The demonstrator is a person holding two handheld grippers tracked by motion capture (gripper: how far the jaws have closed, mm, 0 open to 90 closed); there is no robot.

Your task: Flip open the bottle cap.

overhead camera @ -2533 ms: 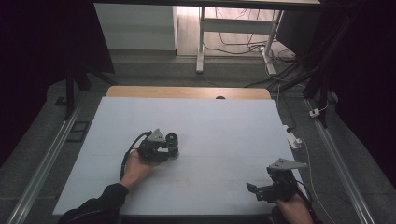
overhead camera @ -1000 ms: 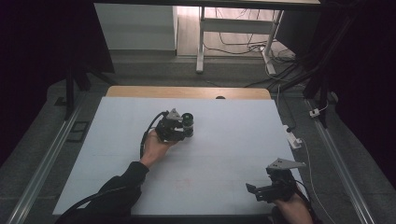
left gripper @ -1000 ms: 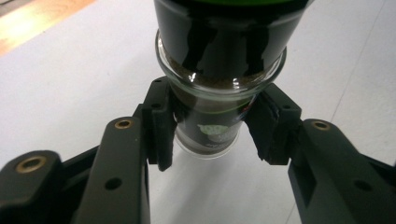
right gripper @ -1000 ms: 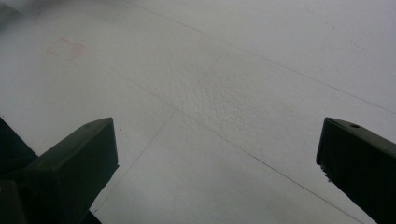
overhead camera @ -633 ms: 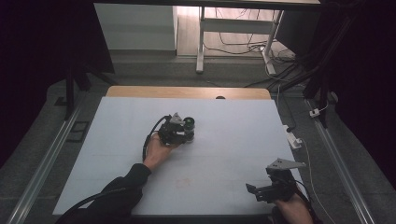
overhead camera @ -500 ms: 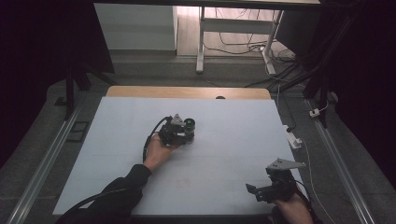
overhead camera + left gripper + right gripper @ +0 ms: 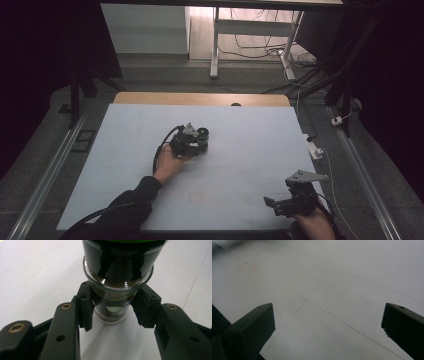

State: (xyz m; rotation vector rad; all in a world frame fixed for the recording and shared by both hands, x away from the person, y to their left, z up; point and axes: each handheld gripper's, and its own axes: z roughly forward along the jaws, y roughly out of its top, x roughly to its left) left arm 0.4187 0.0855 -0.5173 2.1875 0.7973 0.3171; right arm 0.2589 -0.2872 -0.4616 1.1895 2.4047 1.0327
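1. Jar [image 7: 117, 277]: clear glass, dark brown contents, green-trimmed black cap at the frame's top; green-and-white label mark low at centre.
2. Left gripper [image 7: 112, 312]: black jaws, brass-coloured rivets.
3. Right gripper [image 7: 292, 202]: black, grey plate on top.
4. Table [image 7: 250, 150]: pale blue-white; tan far edge.

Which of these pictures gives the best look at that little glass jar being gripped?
The left gripper view: the jar is close up, dark lid, brown contents and a small label visible, with the left gripper clamped on its sides. In the high view the jar is a small dark cap beside the hand. The right gripper view looks at bare table.
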